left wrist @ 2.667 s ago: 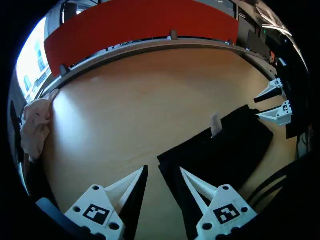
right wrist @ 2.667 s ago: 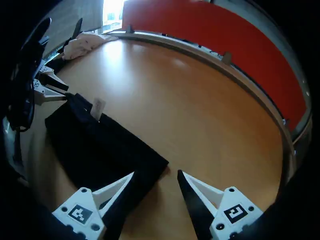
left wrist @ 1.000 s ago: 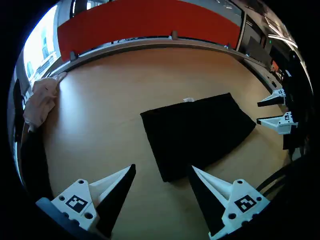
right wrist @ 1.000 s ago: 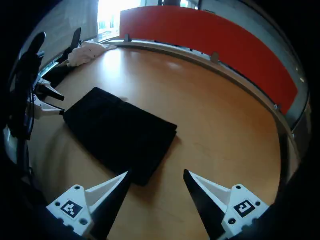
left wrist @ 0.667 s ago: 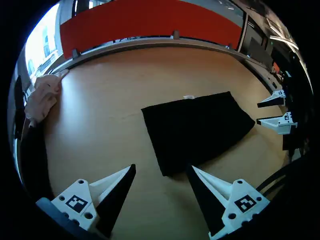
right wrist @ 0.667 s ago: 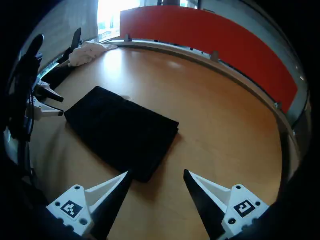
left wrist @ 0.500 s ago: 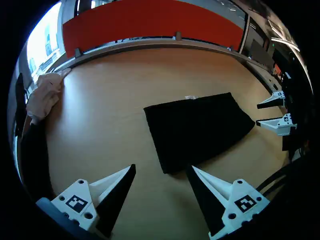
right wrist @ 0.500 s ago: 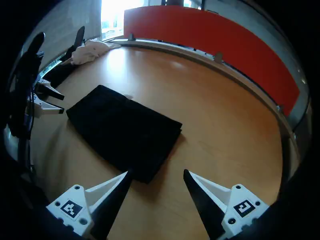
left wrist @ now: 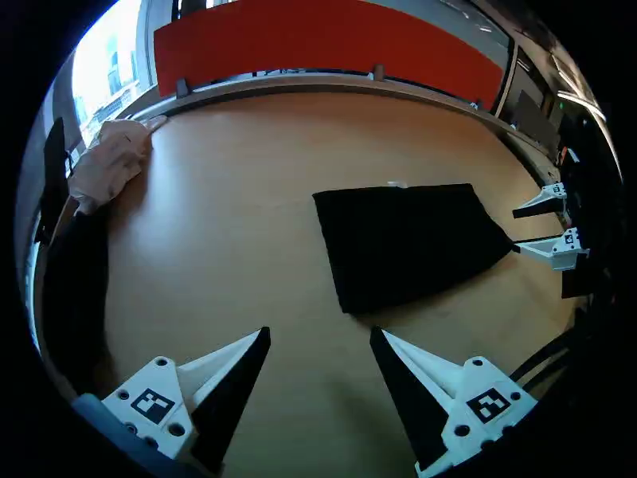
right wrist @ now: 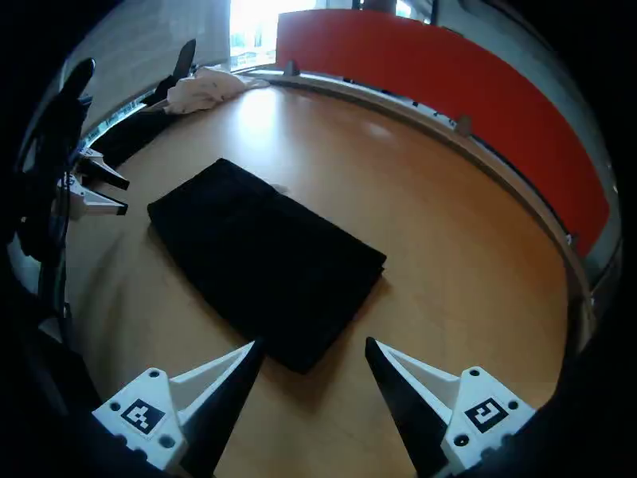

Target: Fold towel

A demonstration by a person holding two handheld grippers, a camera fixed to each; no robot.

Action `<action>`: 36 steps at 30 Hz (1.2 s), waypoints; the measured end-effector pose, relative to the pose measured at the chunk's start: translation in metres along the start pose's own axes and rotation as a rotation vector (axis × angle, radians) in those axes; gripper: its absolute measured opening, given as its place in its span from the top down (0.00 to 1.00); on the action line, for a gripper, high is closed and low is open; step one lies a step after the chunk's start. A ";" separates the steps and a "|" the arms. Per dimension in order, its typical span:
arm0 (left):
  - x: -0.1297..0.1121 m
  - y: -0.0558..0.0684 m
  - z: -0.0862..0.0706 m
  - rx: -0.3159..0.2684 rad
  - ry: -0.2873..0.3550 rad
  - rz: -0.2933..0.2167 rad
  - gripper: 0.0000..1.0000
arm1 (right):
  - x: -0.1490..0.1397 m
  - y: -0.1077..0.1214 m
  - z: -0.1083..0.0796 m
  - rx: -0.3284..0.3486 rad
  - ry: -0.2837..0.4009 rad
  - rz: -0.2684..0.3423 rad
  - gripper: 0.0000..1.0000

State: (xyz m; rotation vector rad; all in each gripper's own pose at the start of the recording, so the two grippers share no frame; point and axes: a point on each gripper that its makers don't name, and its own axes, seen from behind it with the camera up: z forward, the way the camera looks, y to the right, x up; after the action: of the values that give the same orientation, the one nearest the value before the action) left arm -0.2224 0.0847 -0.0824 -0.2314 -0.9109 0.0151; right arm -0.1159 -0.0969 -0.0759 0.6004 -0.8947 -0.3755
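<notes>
Towel [left wrist: 406, 243]: black, folded, flat on the tabletop [left wrist: 239, 199].
Tag [left wrist: 396, 185]: white, too small to read.
Left claw [left wrist: 318, 331]: wide, empty, now backed off the towel.
Right claw [right wrist: 314, 342]: wide, empty.

Black towel [left wrist: 406, 243], folded, flat

In the left gripper view, bare table [left wrist: 231, 231] lies open from 11 to 12 o'clock; the folded towel [left wrist: 406, 239] blocks 1, a pink cloth [left wrist: 111, 159] sits at 10, a red divider [left wrist: 318, 40] walls the far edge.
</notes>
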 end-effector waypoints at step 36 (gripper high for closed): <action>-0.023 -0.003 -0.011 0.011 -0.021 -0.039 0.07 | -0.029 -0.011 0.010 0.112 -0.077 -0.065 0.67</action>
State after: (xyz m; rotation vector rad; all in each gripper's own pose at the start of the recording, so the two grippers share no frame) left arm -0.2279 0.0772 -0.1059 -0.2038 -0.9363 -0.0139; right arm -0.1414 -0.0929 -0.0955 0.7235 -0.9765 -0.4116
